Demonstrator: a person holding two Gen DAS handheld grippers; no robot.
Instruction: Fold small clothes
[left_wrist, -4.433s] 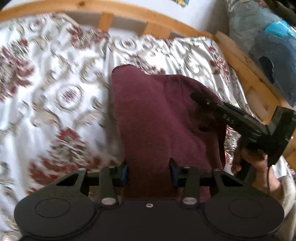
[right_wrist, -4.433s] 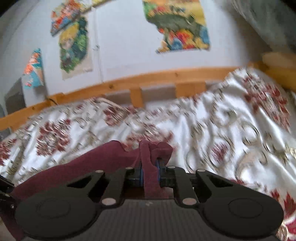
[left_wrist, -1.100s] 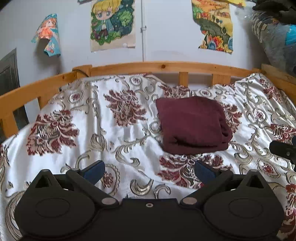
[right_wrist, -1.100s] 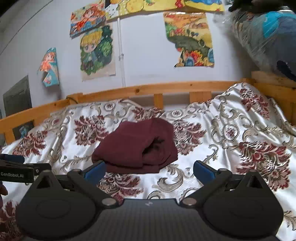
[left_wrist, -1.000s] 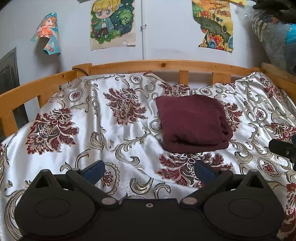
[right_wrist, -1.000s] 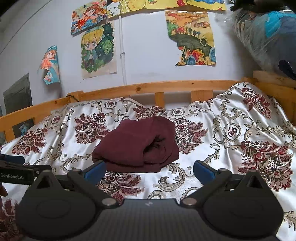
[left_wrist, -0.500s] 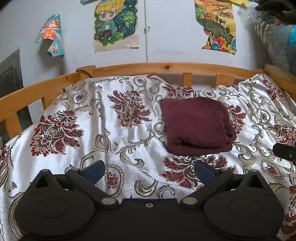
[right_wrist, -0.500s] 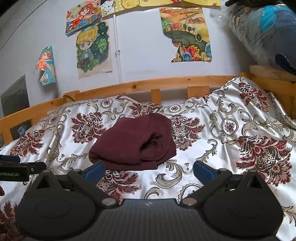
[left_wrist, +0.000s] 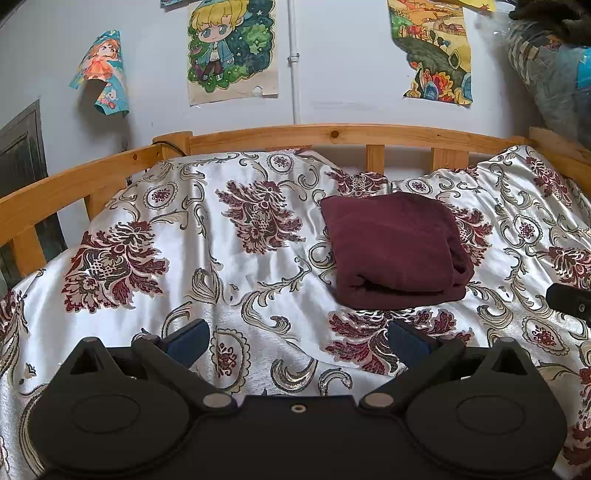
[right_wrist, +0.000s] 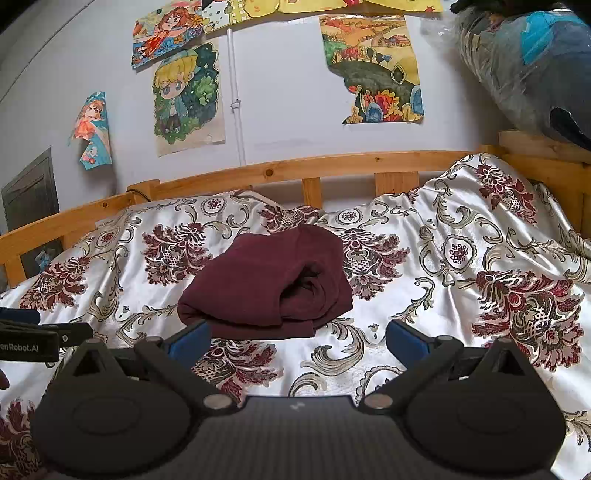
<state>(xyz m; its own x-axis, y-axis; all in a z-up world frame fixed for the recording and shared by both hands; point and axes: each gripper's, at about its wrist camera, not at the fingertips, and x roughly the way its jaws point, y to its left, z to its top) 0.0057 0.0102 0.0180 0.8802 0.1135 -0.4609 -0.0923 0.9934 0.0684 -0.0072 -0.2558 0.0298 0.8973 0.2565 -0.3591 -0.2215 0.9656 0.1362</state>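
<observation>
Now soft maroon garment (left_wrist: 395, 251) lies folded in a thick rectangle on glossy floral bedspread (left_wrist: 207, 266); left gripper (left_wrist: 297, 341) and right gripper (right_wrist: 297, 339) both spread wide, empty.

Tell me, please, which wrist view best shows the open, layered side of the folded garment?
The right wrist view: the garment turns its bunched, layered side toward that camera, with the rolled folds plainly exposed. The left wrist view shows mostly its smooth top and front fold, with the layers only edge-on at its right.

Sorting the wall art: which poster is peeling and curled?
The small orange-haired girl poster, far left; the blond character poster and landscape poster hang flat.
</observation>
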